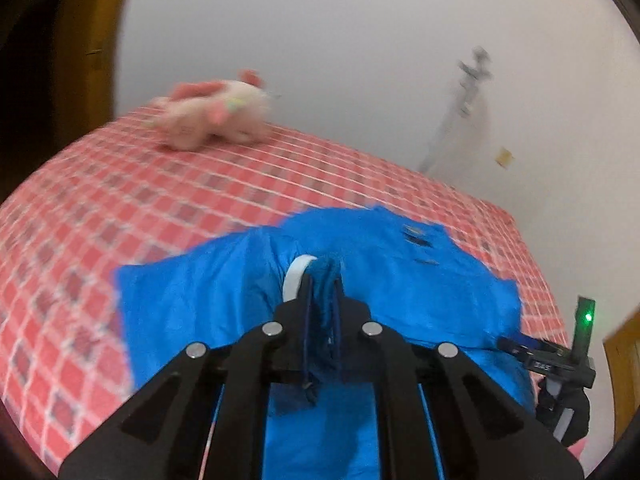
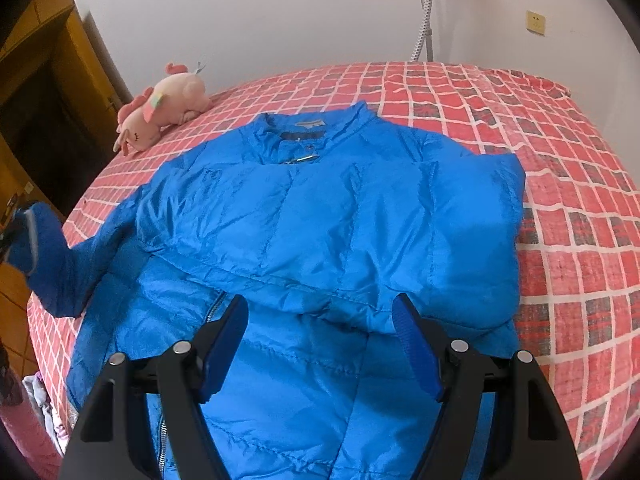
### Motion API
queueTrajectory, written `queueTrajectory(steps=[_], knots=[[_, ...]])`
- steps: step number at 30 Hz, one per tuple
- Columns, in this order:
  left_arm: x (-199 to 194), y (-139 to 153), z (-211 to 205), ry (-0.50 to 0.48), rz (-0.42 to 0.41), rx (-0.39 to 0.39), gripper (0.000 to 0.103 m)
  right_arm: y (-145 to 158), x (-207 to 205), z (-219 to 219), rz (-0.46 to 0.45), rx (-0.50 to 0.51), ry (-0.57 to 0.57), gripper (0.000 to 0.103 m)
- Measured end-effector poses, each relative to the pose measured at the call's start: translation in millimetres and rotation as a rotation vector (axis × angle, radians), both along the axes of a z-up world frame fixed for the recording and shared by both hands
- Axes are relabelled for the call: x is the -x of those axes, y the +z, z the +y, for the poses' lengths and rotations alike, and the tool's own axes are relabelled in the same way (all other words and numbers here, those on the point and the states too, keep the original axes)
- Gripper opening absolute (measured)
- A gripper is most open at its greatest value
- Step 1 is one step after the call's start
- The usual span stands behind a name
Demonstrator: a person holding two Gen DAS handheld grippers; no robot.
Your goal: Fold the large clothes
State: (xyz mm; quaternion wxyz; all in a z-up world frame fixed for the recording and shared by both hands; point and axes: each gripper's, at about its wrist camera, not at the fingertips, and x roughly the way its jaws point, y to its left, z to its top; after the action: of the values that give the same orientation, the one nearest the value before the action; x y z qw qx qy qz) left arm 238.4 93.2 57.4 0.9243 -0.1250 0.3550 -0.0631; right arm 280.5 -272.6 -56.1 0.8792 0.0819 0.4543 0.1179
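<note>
Clamping the blue jacket's (image 2: pixel 320 220) cuff, left tool (image 1: pixel 320 280) raised; right tool (image 2: pixel 320 320) agape above hem.

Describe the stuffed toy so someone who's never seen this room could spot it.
Start at the bed with the red checked cover. Past the blue jacket, by the far left edge, lies the plush toy. It is the only pale pink, fluffy thing there.

Your left wrist view is smeared by motion blur, worst on the plush toy (image 1: pixel 216 110) at eleven o'clock. Your right wrist view is sharp and evenly lit, with soft sheen on the blue jacket (image 2: pixel 320 220). Both bend strongly toward dark corners.
</note>
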Motion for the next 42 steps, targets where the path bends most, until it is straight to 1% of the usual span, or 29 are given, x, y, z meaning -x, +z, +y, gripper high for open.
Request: queueTrajectory(steps=[3,4,6,10,12,15,16,17,19,21,23,24,25,26,27,29,30,32,34,36,39,42], knots=[[-29.9,-18.6,-42.2,-0.082,0.053,-0.024,0.007,-2.9,-2.3,-3.0,0.008,0.001,-0.005,0.075],[-36.0,-24.2,-50.0,-0.1,0.07,-0.029,0.007,-3.5,-2.9,-3.8,0.009,0.002,-0.005,0.075],[-54.0,-45.3,-68.4,-0.146,0.131,-0.042,0.007,-4.7,-3.9,-5.5,0.012,0.004,-0.01,0.075],[-75.8,-83.0,-86.5,-0.211,0.237,-0.056,0.008,-7.8,-5.3,-6.8,0.019,0.008,-0.013,0.075],[-78.5,-91.1,-87.7,-0.237,0.252,-0.057,0.012,-9.6,-6.4,-7.1,0.024,0.009,-0.013,0.075],[-64.6,-83.2,-80.5,-0.268,0.227,-0.01,0.018,-11.6,-8.2,-6.4,0.029,0.015,-0.01,0.075],[-57.2,-76.4,-76.2,-0.274,0.204,0.001,0.026,-12.4,-8.7,-5.7,0.032,0.016,-0.01,0.075],[-49.5,-68.8,-70.7,-0.27,0.173,0.004,0.035,-13.3,-9.0,-4.6,0.035,0.016,-0.006,0.075],[-40.1,-57.6,-61.0,-0.251,0.123,-0.004,0.042,-14.0,-8.6,-2.1,0.037,0.016,0.0,0.075],[-34.2,-55.0,-43.9,-0.211,0.104,-0.022,0.042,-14.0,-7.7,2.4,0.036,0.016,0.013,0.075],[-37.3,-59.6,-32.0,-0.163,0.117,-0.057,0.042,-12.8,-6.3,8.0,0.036,0.004,0.038,0.075],[-38.9,-66.1,-25.6,-0.137,0.133,-0.079,0.042,-11.8,-5.5,12.1,0.039,-0.01,0.059,0.075],[-44.2,-80.5,-17.2,-0.111,0.173,-0.096,0.041,-10.6,-5.0,16.7,0.042,-0.024,0.081,0.075],[-47.0,-88.2,-10.7,-0.104,0.198,-0.09,0.04,-9.2,-5.1,21.7,0.046,-0.034,0.099,0.076],[-53.0,-103.3,-3.7,-0.103,0.232,-0.07,0.04,-7.9,-5.3,25.6,0.048,-0.038,0.11,0.077],[-58.6,-116.4,1.5,-0.107,0.248,-0.048,0.04,-5.7,-6.6,37.0,0.057,-0.041,0.136,0.079],[-58.3,-118.6,2.2,-0.111,0.241,-0.051,0.04,-5.0,-9.0,45.7,0.069,-0.039,0.157,0.079],[-55.5,-115.8,0.8,-0.123,0.214,-0.053,0.04,-3.1,-13.6,60.7,0.092,-0.039,0.197,0.079],[-52.7,-112.5,3.4,-0.119,0.202,-0.028,0.04,0.9,-20.7,81.2,0.112,-0.05,0.247,0.08],[-47.4,-107.2,8.2,-0.108,0.184,-0.008,0.04,3.7,-28.9,99.6,0.128,-0.052,0.275,0.083],[-41.4,-100.4,14.4,-0.057,0.162,-0.029,0.042,6.7,-40.7,127.5,0.145,-0.062,0.318,0.085],[-35.0,-90.7,29.2,0.028,0.117,-0.071,0.042,6.4,-51.0,157.9,0.166,-0.1,0.368,0.089]])
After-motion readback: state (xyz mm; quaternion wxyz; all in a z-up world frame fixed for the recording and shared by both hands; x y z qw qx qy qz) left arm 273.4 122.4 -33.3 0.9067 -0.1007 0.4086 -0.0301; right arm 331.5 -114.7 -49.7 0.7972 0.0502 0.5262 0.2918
